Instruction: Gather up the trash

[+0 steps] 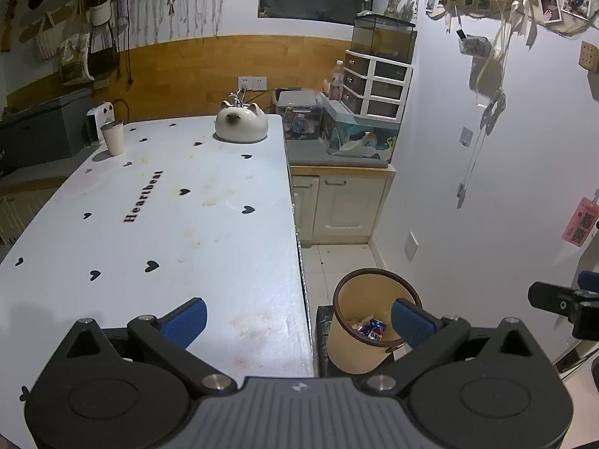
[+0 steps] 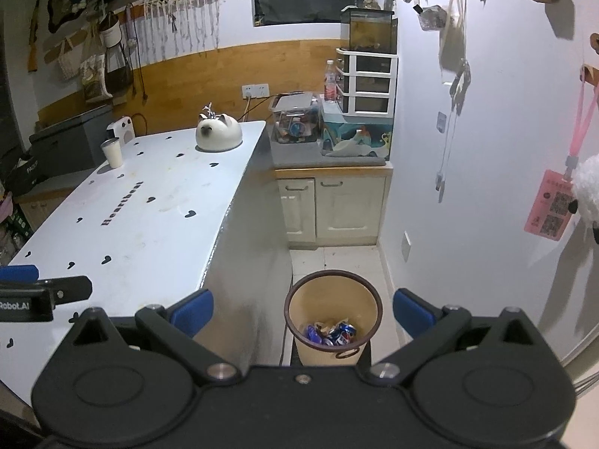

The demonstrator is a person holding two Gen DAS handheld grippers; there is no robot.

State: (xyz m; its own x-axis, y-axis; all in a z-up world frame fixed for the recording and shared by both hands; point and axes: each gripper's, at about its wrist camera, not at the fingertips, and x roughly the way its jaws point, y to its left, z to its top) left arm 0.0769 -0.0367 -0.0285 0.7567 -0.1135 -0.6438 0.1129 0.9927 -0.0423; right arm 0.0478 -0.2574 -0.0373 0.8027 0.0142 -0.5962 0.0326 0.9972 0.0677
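Two claws hang spread wide with nothing between their blue pads: the left claw (image 1: 299, 320) over the tabletop (image 1: 157, 224) edge, the right claw (image 2: 302, 310) above the bin (image 2: 333, 318). Part of the bin's rim is hidden behind the left claw's finger in the left view. Trash (image 2: 331, 333) lies at the bottom of the tan, dark-rimmed bin on the floor beside the tabletop: a crushed blue can and wrappers, too small to identify further.

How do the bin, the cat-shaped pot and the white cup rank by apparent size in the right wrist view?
1. Bin, though it is nearest the camera.
2. Cat-shaped pot.
3. White cup, clearly smallest.
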